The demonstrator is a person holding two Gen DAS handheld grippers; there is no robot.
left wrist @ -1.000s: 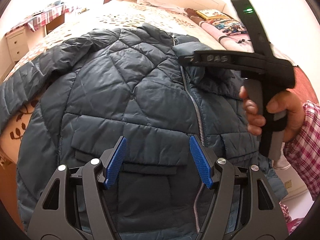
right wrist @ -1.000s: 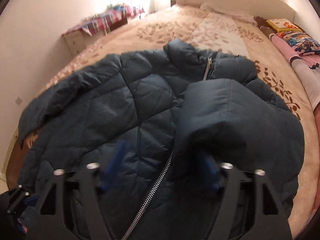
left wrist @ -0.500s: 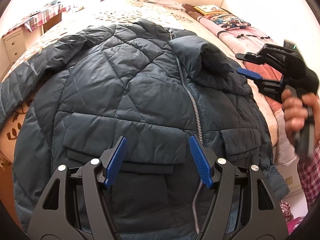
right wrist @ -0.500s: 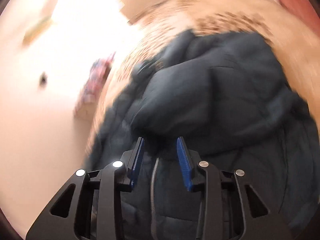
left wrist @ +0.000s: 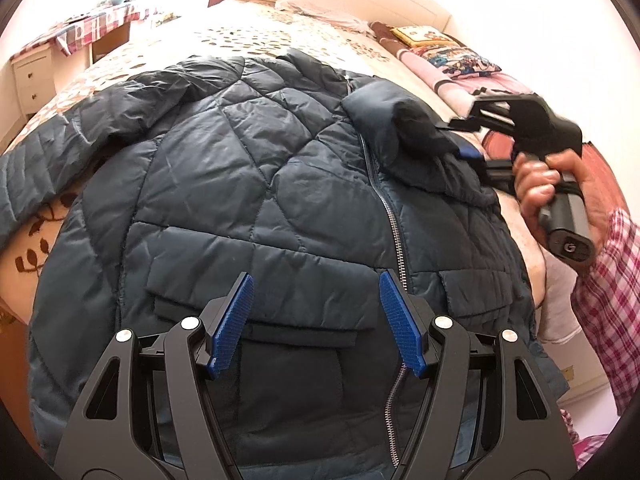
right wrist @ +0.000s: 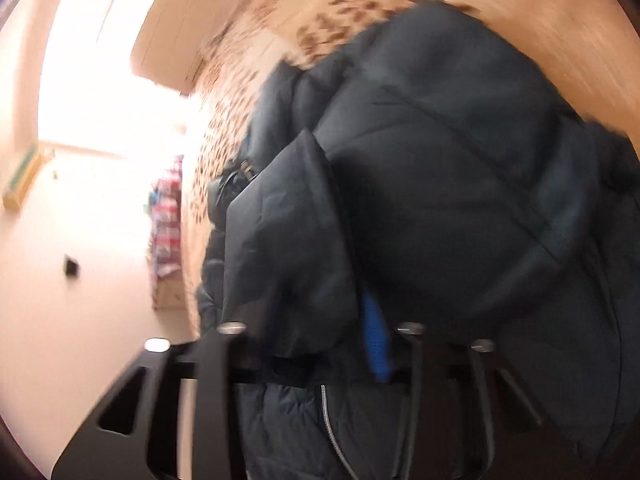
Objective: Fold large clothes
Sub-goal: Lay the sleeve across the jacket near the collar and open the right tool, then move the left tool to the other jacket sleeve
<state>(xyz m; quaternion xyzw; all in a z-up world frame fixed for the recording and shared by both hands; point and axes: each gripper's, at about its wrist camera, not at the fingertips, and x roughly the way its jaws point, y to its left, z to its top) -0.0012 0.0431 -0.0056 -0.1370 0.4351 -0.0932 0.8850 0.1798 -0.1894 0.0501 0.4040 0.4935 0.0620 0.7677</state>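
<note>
A dark quilted jacket (left wrist: 248, 184) lies zipped, front up, across the bed (left wrist: 248, 40). The left gripper (left wrist: 314, 320) hangs over its lower front by a pocket flap, fingers spread and empty. The right gripper (left wrist: 464, 140), gripped by a hand (left wrist: 556, 184) in a checked sleeve (left wrist: 612, 280), is closing its fingers on the folded-over sleeve (left wrist: 404, 120). Patterned bedding (left wrist: 460, 58) lies beyond; a nightstand (left wrist: 34, 78) stands left.

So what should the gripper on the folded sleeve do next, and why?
Probably finish closing. The right gripper has the folded sleeve between its closing jaws, on the jacket. A firm hold lets it reposition the sleeve.
</note>
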